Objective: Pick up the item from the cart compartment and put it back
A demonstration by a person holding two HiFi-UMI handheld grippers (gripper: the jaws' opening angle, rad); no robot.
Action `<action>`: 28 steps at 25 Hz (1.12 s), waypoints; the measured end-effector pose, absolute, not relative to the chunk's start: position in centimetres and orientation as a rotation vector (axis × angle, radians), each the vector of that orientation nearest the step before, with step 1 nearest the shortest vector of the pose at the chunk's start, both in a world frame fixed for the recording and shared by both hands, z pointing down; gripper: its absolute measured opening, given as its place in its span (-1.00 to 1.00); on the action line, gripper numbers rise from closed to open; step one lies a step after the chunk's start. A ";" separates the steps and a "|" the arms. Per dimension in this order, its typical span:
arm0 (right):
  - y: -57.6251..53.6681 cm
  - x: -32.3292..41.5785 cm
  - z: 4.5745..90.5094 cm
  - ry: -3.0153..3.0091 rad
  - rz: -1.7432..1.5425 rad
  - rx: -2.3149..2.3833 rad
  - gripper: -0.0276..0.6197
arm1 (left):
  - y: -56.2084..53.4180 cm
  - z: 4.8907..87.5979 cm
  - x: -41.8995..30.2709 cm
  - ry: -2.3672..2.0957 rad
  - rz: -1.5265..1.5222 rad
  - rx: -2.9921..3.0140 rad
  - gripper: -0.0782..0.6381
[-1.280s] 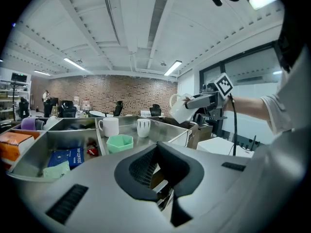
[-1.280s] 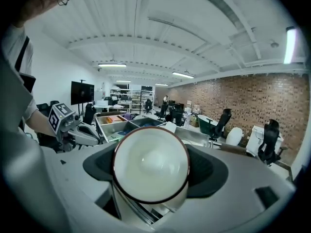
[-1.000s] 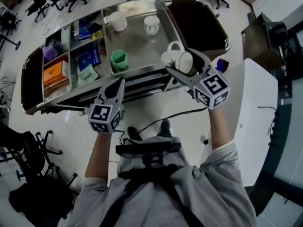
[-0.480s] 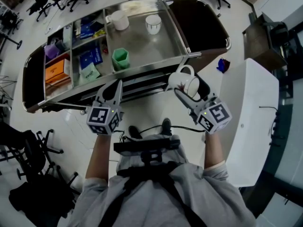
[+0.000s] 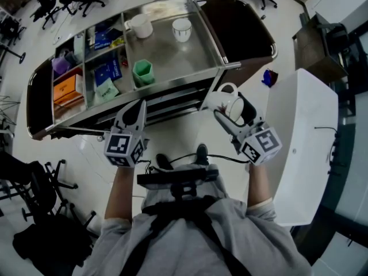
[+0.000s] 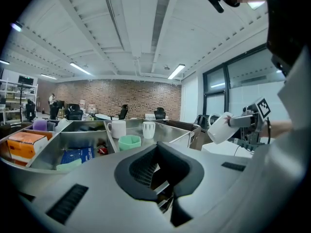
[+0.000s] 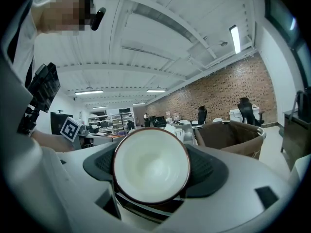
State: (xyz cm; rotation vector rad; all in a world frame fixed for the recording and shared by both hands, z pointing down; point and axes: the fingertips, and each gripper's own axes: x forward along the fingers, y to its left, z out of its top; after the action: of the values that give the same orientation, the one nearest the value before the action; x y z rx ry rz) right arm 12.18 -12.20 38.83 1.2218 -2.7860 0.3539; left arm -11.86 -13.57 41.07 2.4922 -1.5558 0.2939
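A white mug with a dark rim (image 5: 225, 102) lies on its side in my right gripper (image 5: 231, 109), which is shut on it. It hangs in front of the steel cart's (image 5: 214, 39) front right corner, off the tray. In the right gripper view the mug's mouth (image 7: 151, 165) faces the camera and hides the fingertips. The left gripper view shows the same mug (image 6: 221, 128) at the right. My left gripper (image 5: 137, 109) hovers before the cart's front edge, jaws together and holding nothing.
On the cart's tray stand a green cup (image 5: 142, 72), a white mug (image 5: 140, 25) and a striped cup (image 5: 182, 29). The left compartments hold an orange box (image 5: 67, 89) and blue packets (image 5: 108, 72). A white table (image 5: 299, 131) stands at the right.
My right gripper has carried the mug back from over the tray's right front edge, down and toward the person. The left gripper has hardly moved.
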 end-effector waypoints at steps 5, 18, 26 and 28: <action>-12.5 12.4 38.9 -2.784 0.348 1.218 0.36 | -13.4 41.0 -11.6 -1.542 0.263 2.491 -0.78; -19.2 8.9 35.1 -2.723 0.102 0.941 0.36 | -15.0 39.2 -11.3 -1.581 0.267 2.496 -0.78; -24.9 3.5 34.0 -2.599 -0.026 0.709 0.36 | -17.2 38.2 -11.2 -1.586 0.266 2.510 -0.78; -26.0 2.1 34.5 -2.557 -0.042 0.643 0.36 | -17.5 38.1 -11.2 -1.591 0.260 2.510 -0.78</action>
State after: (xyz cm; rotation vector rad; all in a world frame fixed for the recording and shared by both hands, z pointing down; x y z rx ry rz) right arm 2.06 -25.98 34.47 0.6432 -2.5574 -0.0415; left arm -11.16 -17.55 38.15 2.5101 -1.5913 0.2604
